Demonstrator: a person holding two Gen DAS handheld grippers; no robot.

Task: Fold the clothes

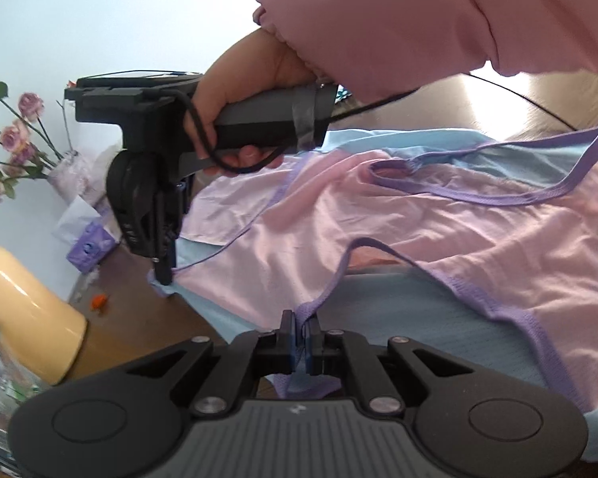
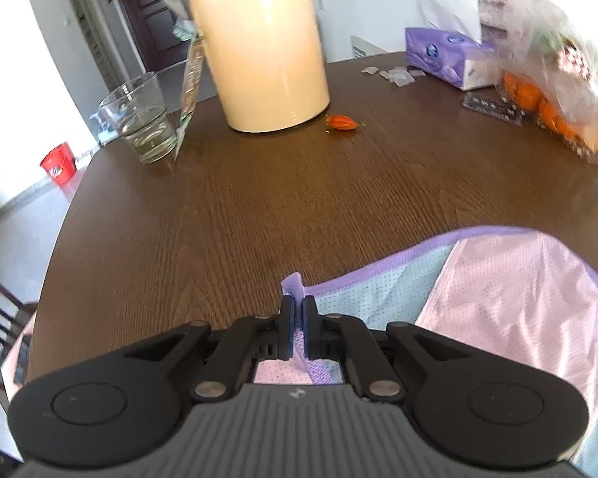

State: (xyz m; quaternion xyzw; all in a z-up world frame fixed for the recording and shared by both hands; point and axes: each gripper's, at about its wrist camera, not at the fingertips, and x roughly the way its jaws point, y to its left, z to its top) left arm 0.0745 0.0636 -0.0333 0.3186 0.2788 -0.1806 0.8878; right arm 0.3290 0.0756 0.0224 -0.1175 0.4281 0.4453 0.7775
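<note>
A pink and light-blue sleeveless top (image 1: pixel 418 231) with purple trim lies spread over the brown table (image 2: pixel 259 207). My left gripper (image 1: pixel 300 324) is shut on a purple strap of the top near its armhole. In the left wrist view the right gripper (image 1: pixel 164 277) points down at the top's far left corner, held by a hand (image 1: pixel 255 75) in a pink sleeve. In the right wrist view my right gripper (image 2: pixel 298 306) is shut on a purple-trimmed edge of the top (image 2: pixel 498 298), just above the tabletop.
A cream jug (image 2: pixel 259 40) and a glass of water (image 2: pixel 139 123) stand ahead of the right gripper. A small orange thing (image 2: pixel 341 121) lies by the jug. A purple tissue box (image 2: pixel 446 55), a bag of oranges (image 2: pixel 558 79) and a vase of pink roses (image 1: pixel 16 147) stand farther back.
</note>
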